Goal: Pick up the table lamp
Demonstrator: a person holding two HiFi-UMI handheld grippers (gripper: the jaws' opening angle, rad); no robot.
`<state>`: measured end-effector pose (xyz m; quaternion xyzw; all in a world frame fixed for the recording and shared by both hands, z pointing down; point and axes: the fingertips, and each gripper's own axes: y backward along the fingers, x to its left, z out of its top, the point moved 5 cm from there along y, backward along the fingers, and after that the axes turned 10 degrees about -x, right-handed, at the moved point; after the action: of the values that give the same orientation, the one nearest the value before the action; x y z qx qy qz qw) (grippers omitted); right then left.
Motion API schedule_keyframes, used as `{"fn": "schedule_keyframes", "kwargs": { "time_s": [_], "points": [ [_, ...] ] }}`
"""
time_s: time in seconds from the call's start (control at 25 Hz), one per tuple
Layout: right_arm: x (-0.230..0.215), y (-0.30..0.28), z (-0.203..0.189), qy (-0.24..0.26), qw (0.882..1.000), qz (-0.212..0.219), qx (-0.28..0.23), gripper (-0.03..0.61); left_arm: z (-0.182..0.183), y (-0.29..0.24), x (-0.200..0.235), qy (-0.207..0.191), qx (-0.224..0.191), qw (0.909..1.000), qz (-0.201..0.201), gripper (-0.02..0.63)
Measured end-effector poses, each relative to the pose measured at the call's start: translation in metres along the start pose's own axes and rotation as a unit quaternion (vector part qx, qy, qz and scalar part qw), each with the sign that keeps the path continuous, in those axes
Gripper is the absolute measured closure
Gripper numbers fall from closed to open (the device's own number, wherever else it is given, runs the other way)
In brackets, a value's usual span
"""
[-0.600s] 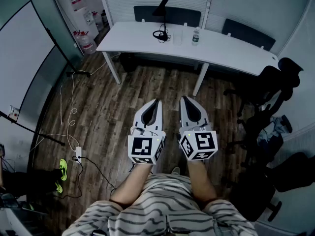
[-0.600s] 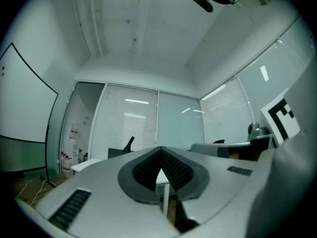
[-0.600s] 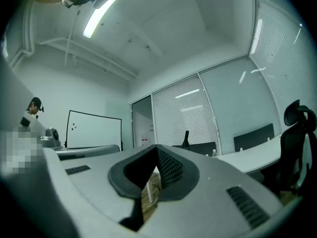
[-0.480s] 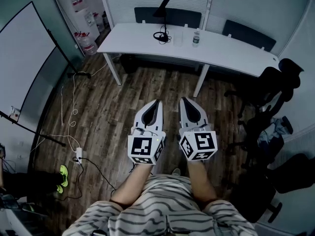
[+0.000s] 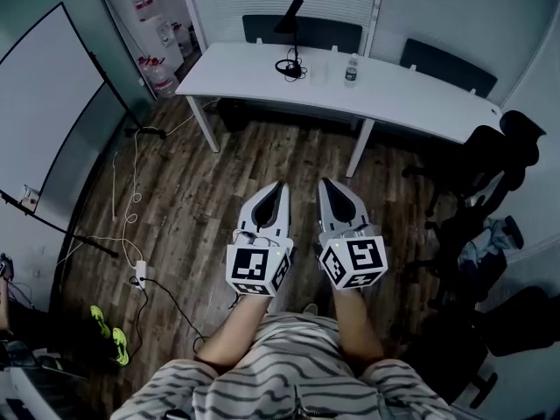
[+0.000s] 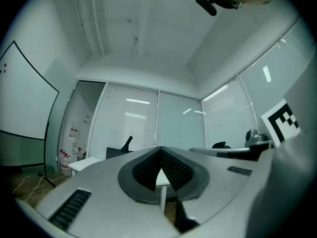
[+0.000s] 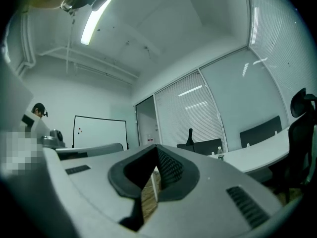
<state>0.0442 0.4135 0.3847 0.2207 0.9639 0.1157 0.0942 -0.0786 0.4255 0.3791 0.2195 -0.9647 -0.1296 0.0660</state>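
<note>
A black table lamp (image 5: pixel 292 16) stands at the back of a long white table (image 5: pixel 411 94), far ahead of me, its round base (image 5: pixel 287 66) wrapped in cable. It also shows small in the left gripper view as the lamp (image 6: pixel 128 144) and in the right gripper view as the lamp (image 7: pixel 189 137). My left gripper (image 5: pixel 279 185) and right gripper (image 5: pixel 325 182) are held side by side over the wooden floor, pointing at the table and well short of it. Both are shut and hold nothing, as the left gripper (image 6: pixel 161 150) and right gripper (image 7: pixel 156 159) show in their own views.
A glass (image 5: pixel 317 70) and a water bottle (image 5: pixel 352 68) stand beside the lamp. Black office chairs (image 5: pixel 477 160) crowd the right side. At the left are a whiteboard (image 5: pixel 44 103), a stand (image 5: pixel 131 129) and loose cables (image 5: pixel 127 208) on the floor. Water jugs (image 5: pixel 156 29) sit at the back left.
The table and lamp sit slightly lower and larger in the head view, and the floor items at the left have slid down. Both grippers keep the same shut pose.
</note>
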Motion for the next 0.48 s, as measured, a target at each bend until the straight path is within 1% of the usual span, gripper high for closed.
{"fn": "schedule_keyframes", "kwargs": {
  "time_s": [0.16, 0.32, 0.48],
  "points": [
    [-0.017, 0.004, 0.004, 0.011, 1.000, 0.009, 0.000, 0.568, -0.002, -0.010, -0.017, -0.003, -0.006, 1.0000, 0.005, 0.609],
    [-0.040, 0.014, 0.003, 0.002, 1.000, 0.006, 0.000, 0.568, -0.014, -0.013, -0.033, -0.010, -0.001, 0.9998, 0.016, 0.609],
    [-0.055, 0.014, -0.001, -0.002, 1.000, 0.008, 0.004, 0.568, -0.025, -0.020, -0.039, -0.014, 0.005, 0.9996, 0.024, 0.609]
  ]
}}
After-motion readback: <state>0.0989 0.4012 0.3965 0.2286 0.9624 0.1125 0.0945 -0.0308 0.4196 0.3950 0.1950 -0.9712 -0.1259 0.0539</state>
